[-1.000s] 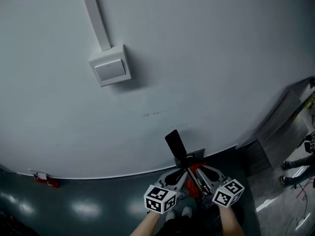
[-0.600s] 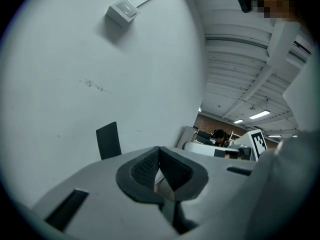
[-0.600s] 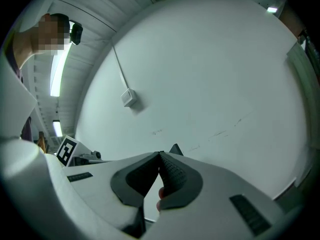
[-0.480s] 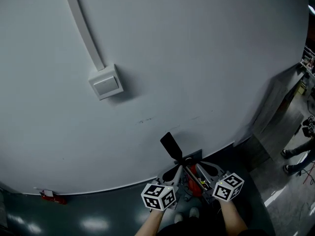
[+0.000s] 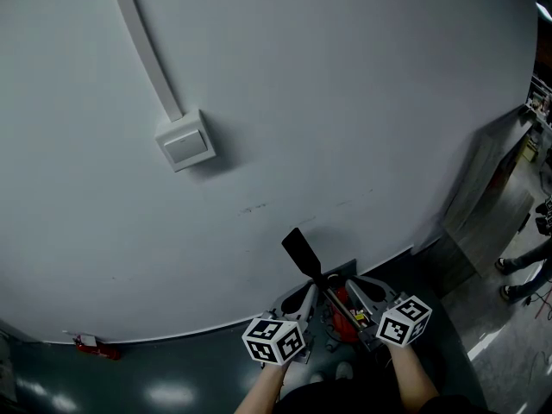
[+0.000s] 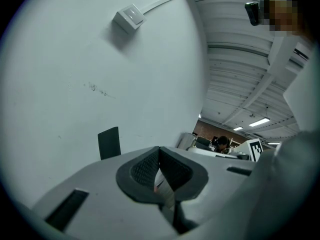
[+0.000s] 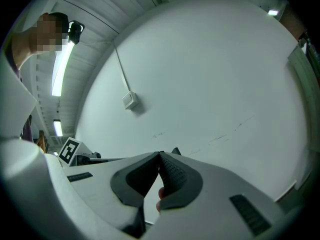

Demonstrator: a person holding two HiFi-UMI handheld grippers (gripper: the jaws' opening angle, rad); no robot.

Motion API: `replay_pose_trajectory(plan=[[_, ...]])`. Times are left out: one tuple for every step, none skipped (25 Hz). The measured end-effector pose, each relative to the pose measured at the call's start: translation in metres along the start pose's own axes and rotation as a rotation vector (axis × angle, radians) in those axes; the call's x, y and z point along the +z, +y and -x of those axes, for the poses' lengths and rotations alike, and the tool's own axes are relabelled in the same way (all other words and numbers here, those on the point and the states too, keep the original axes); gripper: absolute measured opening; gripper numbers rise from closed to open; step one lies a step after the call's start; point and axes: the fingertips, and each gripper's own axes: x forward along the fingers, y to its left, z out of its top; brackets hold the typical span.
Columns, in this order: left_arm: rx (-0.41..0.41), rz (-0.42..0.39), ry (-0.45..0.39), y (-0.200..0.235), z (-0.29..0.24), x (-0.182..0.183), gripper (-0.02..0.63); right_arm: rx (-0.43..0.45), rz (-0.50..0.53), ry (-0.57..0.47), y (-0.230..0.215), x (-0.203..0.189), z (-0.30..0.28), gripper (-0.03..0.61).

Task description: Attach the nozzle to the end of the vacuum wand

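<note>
A flat black nozzle (image 5: 300, 248) sits on top of a thin wand (image 5: 330, 296) that rises along the white wall from a red vacuum body (image 5: 343, 304) on the floor. My left gripper (image 5: 307, 295) is just left of the wand and my right gripper (image 5: 353, 290) just right of it, both low in the head view. Each one's jaws are shut with the pads meeting and nothing between them. In the left gripper view the nozzle (image 6: 109, 143) stands left of the shut left gripper (image 6: 160, 150). Beyond the shut right gripper (image 7: 160, 155), only the nozzle's tip (image 7: 176, 151) shows.
A white switch box (image 5: 185, 142) with a conduit (image 5: 142, 46) running up from it is on the wall. A small red object (image 5: 90, 345) lies at the skirting to the left. A dark cabinet (image 5: 487, 197) and another person's feet (image 5: 517, 276) are at the right.
Both grippers' jaws have gone from spread apart to shut, and both hands have risen a little. The nozzle and wand stay where they were against the wall.
</note>
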Motion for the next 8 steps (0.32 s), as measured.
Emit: replay_pose_trajectory(plan=[[-0.001, 0.001, 0.001, -0.0002, 0.0004, -0.0006, 0.005, 0.0, -0.001, -0.001, 0.0004, 0.0001, -0.0002, 0.018], [-0.001, 0.002, 0.003, -0.0003, 0.0005, -0.0009, 0.005, 0.002, -0.002, -0.001, 0.0007, 0.0001, -0.0006, 0.018], [-0.002, 0.001, 0.003, -0.0005, 0.0004, -0.0009, 0.005, 0.004, -0.001, 0.0, 0.0011, 0.0003, -0.001, 0.018], [-0.002, -0.001, 0.003, -0.0008, 0.0001, -0.0009, 0.005, 0.006, 0.0, -0.001, 0.0016, 0.0005, -0.0012, 0.017], [-0.003, -0.002, 0.003, -0.0012, 0.0, -0.0009, 0.005, 0.009, 0.002, -0.001, 0.0022, 0.0006, -0.0011, 0.018], [-0.003, -0.003, 0.003, -0.0018, 0.0, -0.001, 0.005, 0.011, 0.002, -0.002, 0.0028, 0.0007, -0.0008, 0.018], [-0.003, -0.005, 0.003, -0.0024, 0.0, -0.001, 0.005, 0.013, 0.002, -0.002, 0.0034, 0.0007, -0.0004, 0.017], [-0.004, -0.006, 0.003, -0.0031, 0.0001, -0.0011, 0.005, 0.015, 0.002, -0.003, 0.004, 0.0006, 0.0001, 0.018]])
